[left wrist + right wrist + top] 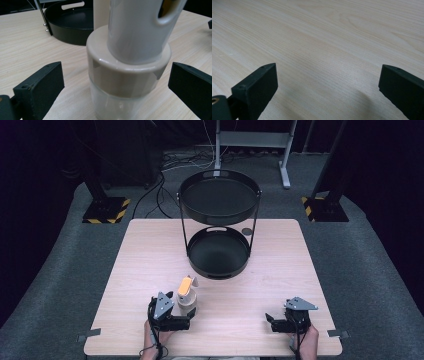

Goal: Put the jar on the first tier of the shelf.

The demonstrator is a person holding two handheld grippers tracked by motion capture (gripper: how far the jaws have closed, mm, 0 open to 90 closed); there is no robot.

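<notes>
The left gripper (186,319) lies low over the near left part of the table (150,270), held from behind by the left hand (152,332), which comes in from the bottom edge with a cable trailing beside the wrist. Its grey plate faces up and its jaws point to the right and slightly away from the person. In the left gripper view the jaws stand wide apart, one on each side of the jar (128,82) — neither pad touches it, and bare wood shows in the gaps.

The jar (187,302) stands upright just ahead of that gripper, near the front edge and left of centre. It has a clear glass base, a beige collar (125,60) above it and a grey tube (137,27) rising from the collar; an orange piece (184,285) shows at the top of the tube.

The right gripper (274,320) sits near the front right of the table, held by the right hand (306,336), jaws pointing left toward the middle. In the right gripper view its jaws are spread wide with nothing but wood grain between them.

Well beyond the jar, at the far middle of the table, stands a black two-tier rack (219,220) — a round tray above, another below (70,25), joined by thin posts.
</notes>
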